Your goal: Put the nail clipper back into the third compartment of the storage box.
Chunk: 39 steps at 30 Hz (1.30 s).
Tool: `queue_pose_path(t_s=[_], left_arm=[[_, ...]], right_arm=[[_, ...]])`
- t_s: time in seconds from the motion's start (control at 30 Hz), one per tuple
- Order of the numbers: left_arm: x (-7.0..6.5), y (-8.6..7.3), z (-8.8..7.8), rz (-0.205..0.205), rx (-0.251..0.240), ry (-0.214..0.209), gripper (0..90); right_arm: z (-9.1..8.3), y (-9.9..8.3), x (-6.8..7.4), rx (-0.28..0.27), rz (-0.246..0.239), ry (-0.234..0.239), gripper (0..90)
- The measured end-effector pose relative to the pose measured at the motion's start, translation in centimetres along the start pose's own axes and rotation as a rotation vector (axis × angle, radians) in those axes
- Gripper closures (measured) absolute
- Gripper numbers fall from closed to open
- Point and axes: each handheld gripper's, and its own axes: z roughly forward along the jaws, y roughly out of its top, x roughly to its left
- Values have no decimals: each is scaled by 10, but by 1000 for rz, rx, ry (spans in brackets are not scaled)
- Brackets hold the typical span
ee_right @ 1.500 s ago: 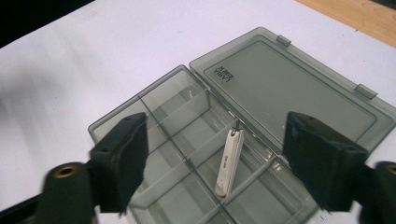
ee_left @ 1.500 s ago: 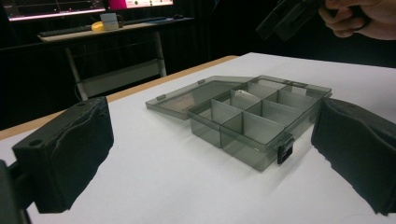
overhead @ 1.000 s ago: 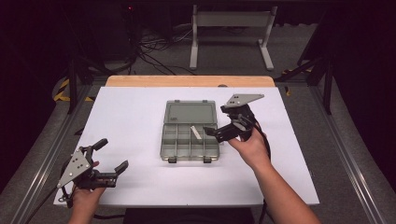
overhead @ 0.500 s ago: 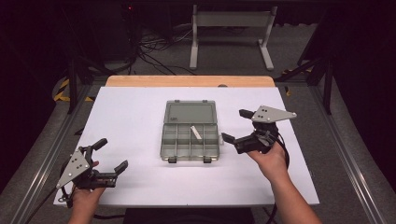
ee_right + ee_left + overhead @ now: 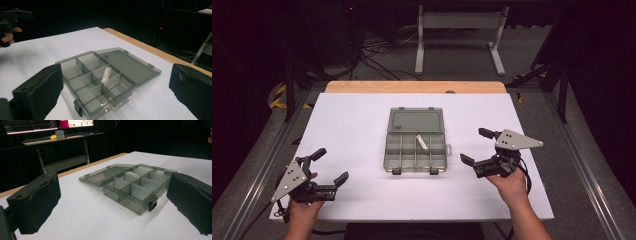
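Both tools, left tool (image 5: 328,168) and right tool (image 5: 475,146), are wide open beside the open box (image 5: 416,141), holding nothing.

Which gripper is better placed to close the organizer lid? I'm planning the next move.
Probably the right gripper: it sits open beside the organizer box, nearer the flat-open lid than the left gripper.

A metal stand (image 5: 458,37) and loose cables (image 5: 377,52) sit beyond the table (image 5: 352,125).

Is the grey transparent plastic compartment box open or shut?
Open: the grey transparent plastic compartment box has its lid lying flat behind it.
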Motion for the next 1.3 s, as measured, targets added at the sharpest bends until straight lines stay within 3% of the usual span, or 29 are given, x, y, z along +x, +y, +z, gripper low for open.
queue_pose_path(t_s=[0.23,0.4,0.87,1.0,1.3], left_arm=[[0,0,0,0,-1,-1,1],[1,0,0,-2,-6,0,1],[3,-1,-1,0,3,-3,1],[4,-2,-1,-10,-3,-8,1],[7,-5,1,-7,14,-24,1]], right_arm=[[-5,-21,-2,-7,7,-18,0],[-7,-35,-2,-55,32,8,0],[-5,-74,-3,-21,41,-69,0],[-6,-81,-5,-23,78,-63,0],[-9,-91,-2,-13,43,-54,0]])
